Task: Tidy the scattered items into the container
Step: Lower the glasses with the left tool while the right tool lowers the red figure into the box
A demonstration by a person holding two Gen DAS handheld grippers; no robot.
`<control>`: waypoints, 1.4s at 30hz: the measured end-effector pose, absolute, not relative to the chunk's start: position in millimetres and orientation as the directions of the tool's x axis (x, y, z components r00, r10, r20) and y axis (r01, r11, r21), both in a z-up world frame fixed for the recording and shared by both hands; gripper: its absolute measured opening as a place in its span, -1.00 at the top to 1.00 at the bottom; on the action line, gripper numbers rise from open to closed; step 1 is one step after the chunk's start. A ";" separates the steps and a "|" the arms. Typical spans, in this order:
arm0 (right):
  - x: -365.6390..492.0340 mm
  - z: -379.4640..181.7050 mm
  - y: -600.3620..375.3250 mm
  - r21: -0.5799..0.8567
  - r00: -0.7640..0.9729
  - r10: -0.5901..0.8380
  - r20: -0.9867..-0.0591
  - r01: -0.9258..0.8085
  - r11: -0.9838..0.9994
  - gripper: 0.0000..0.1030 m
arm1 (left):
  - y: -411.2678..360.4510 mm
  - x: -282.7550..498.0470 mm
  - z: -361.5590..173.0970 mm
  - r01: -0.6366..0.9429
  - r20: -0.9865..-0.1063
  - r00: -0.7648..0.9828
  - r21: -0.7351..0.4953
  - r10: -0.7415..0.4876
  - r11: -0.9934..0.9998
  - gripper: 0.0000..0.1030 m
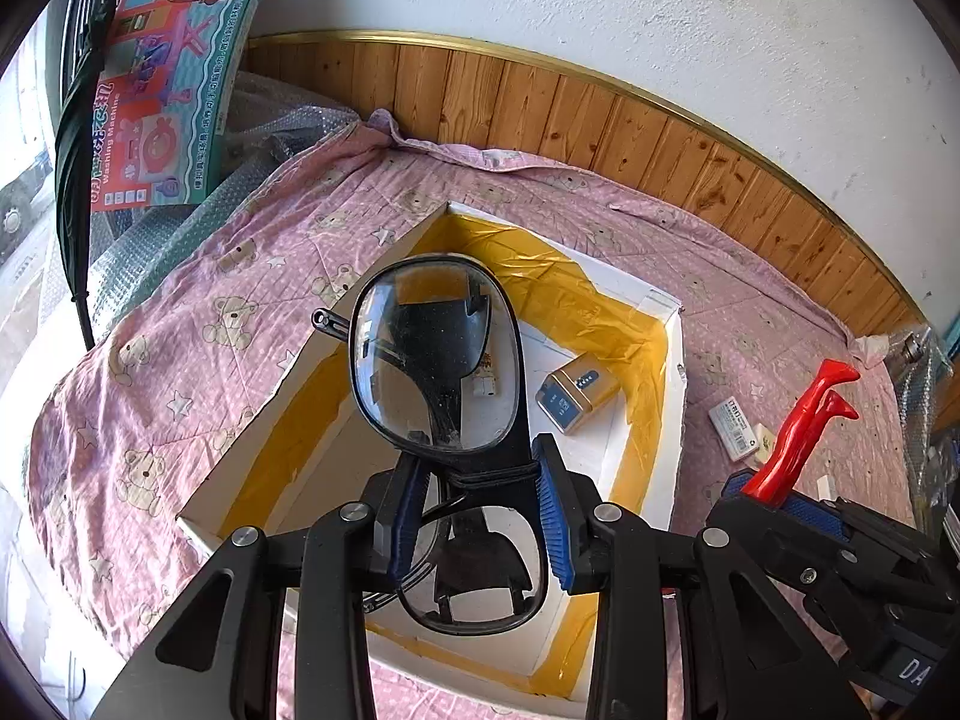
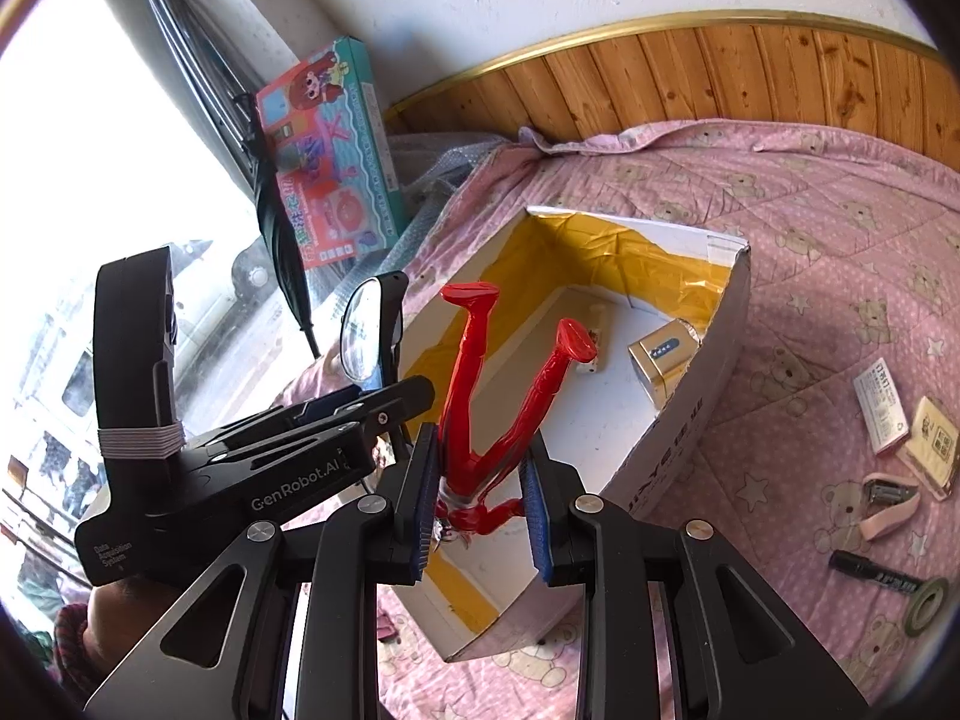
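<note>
Left wrist: left hand-held gripper (image 1: 480, 504) clamps glossy black-framed glasses (image 1: 435, 360), right hand-held gripper (image 2: 480, 498) grips shiny red figure (image 2: 498, 396) over white box (image 2: 678, 438).

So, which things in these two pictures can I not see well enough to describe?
- Red figure: right wrist view, head and torso hidden between the right gripper jaws.
- Glasses: left wrist view, the lower lens is partly covered by the left gripper.
- Small item in the box: seen only through the lens, unidentifiable.
- Small white packet on the bedspread: print too small to read.
</note>
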State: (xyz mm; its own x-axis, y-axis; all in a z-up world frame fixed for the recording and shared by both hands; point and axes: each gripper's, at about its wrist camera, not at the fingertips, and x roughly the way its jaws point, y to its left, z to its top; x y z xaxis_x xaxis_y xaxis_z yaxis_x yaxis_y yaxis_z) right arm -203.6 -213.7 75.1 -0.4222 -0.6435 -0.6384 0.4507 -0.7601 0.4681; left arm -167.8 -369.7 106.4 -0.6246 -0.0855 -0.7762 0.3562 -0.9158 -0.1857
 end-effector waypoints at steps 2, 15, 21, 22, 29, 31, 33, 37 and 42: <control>-209.0 71.7 -216.1 0.470 -0.416 -0.643 -0.643 0.449 -0.760 0.48 | -372.2 -172.3 104.3 0.355 -0.780 -0.620 -0.181 -0.086 -0.917 0.30; -245.8 44.7 -230.5 0.447 -0.366 -0.601 -0.711 0.424 -0.787 0.48 | -387.5 -203.9 76.4 0.356 -0.832 -0.550 -0.159 -0.069 -0.921 0.30; -263.6 37.3 -234.9 0.439 -0.338 -0.583 -0.739 0.415 -0.797 0.48 | -389.8 -220.9 68.0 0.353 -0.856 -0.513 -0.135 -0.071 -0.926 0.30; -266.1 36.7 -235.5 0.441 -0.333 -0.583 -0.741 0.413 -0.797 0.48 | -389.7 -223.8 67.2 0.350 -0.857 -0.509 -0.130 -0.072 -0.928 0.30; -288.3 29.2 -241.8 0.423 -0.288 -0.553 -0.782 0.406 -0.810 0.47 | -397.2 -248.9 51.0 0.340 -0.890 -0.455 -0.128 -0.044 -0.932 0.30; -294.3 27.5 -243.9 0.417 -0.274 -0.545 -0.793 0.409 -0.812 0.47 | -399.1 -255.6 46.4 0.336 -0.899 -0.437 -0.126 -0.036 -0.934 0.30; -300.4 24.4 -247.5 0.406 -0.257 -0.533 -0.806 0.414 -0.814 0.47 | -400.8 -261.2 44.0 0.331 -0.904 -0.426 -0.121 -0.034 -0.936 0.30; -309.4 18.0 -255.6 0.393 -0.228 -0.518 -0.825 0.428 -0.814 0.41 | -406.5 -272.3 39.8 0.334 -0.913 -0.406 -0.101 -0.046 -0.937 0.30; -316.7 14.0 -253.5 0.387 -0.251 -0.505 -0.826 0.398 -0.832 0.20 | -417.0 -280.0 33.3 0.359 -0.921 -0.386 -0.097 -0.052 -0.928 0.28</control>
State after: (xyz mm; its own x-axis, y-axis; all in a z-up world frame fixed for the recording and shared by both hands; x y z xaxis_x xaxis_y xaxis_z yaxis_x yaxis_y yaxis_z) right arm -316.7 -253.5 14.0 -0.2514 -0.5049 -0.8258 0.3976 -0.8317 0.3875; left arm -280.0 -417.0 33.3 -0.3856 -0.0523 -0.9212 0.3587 -0.9284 -0.0974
